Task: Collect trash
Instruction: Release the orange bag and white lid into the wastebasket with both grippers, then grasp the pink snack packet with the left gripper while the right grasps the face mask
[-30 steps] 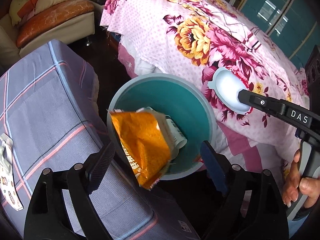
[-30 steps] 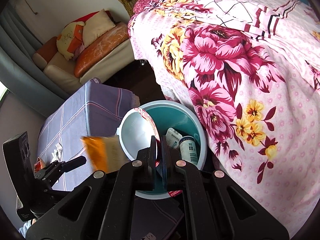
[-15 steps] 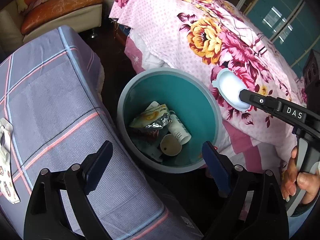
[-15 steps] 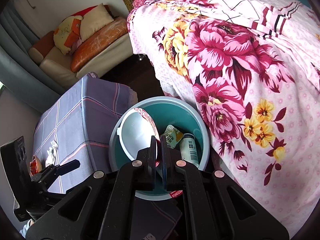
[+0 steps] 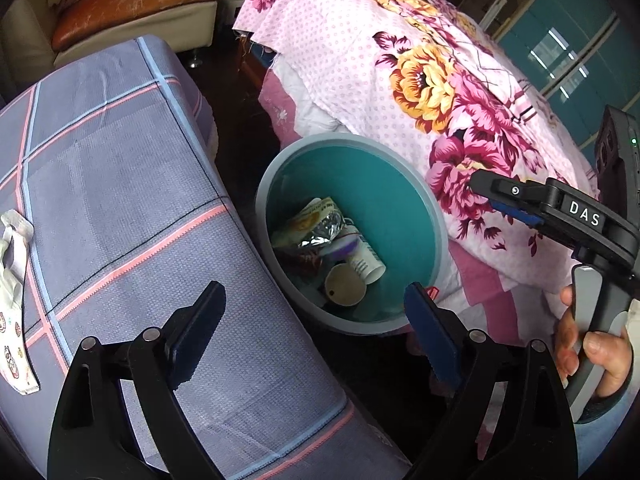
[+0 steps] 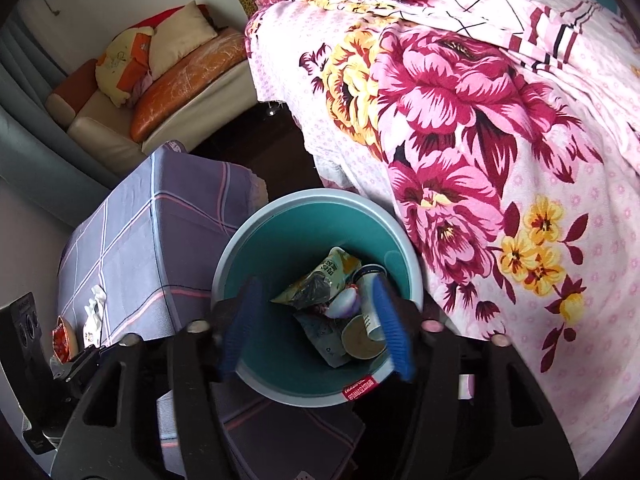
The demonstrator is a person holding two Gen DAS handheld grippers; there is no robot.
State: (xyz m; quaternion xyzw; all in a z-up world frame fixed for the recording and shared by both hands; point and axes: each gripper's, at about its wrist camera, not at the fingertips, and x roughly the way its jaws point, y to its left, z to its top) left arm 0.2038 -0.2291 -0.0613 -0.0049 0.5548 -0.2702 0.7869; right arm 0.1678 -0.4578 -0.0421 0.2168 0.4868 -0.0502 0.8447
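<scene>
With both jaws spread empty above the teal bin [image 6: 316, 216], remaining wrappers [image 6: 90, 326] lie leftward on the tabletop [image 5: 120, 184], nearer the left gripper [image 5: 316, 336] than the right gripper [image 6: 316, 332], whose jaws have just opened

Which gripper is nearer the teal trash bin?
Right. The right gripper hangs open directly over the teal trash bin; the left gripper stands open beside it, over the edge of the checked cloth.
</scene>
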